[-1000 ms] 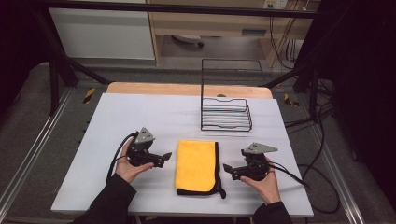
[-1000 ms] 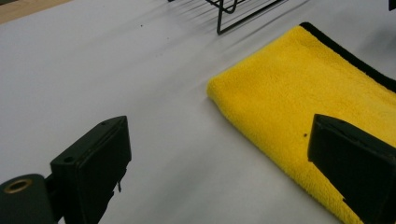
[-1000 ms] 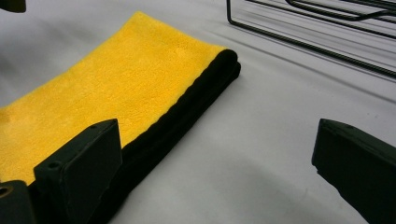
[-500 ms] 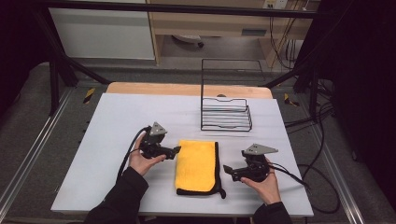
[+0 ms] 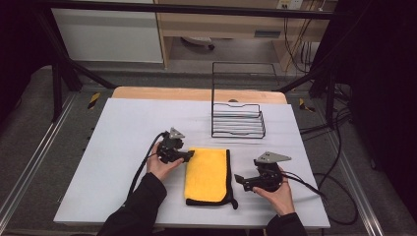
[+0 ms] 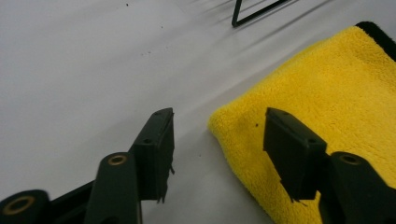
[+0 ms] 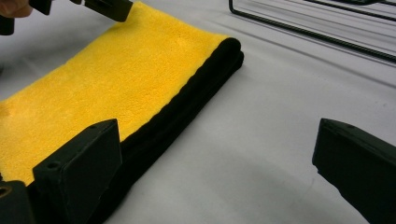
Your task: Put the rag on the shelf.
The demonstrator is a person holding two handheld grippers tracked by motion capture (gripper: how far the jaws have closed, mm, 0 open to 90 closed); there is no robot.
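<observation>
A folded yellow cloth (image 5: 206, 172) with a black edge along its right side lies on the white table (image 5: 123, 128). My left gripper (image 5: 189, 155) is at the cloth's far left corner. In the left gripper view it is open (image 6: 218, 119), one jaw on the bare table and the other over the yellow cloth (image 6: 327, 88), so the corner lies between them. My right gripper (image 5: 240, 181) sits just right of the cloth and points at it. It stands open (image 7: 212, 135) with the cloth's black edge (image 7: 196, 98) near its left jaw and nothing between the jaws.
A black wire rack (image 5: 237, 120) with a tall back frame stands behind the cloth, right of centre. Its base bars (image 7: 327, 32) cross the top of the right gripper view. Cables trail from both grippers. A wooden strip (image 5: 196, 93) borders the table's far edge.
My left gripper has moved right and forward, from beside the cloth's left edge up to its far left corner. The right gripper and the cloth have stayed put.
</observation>
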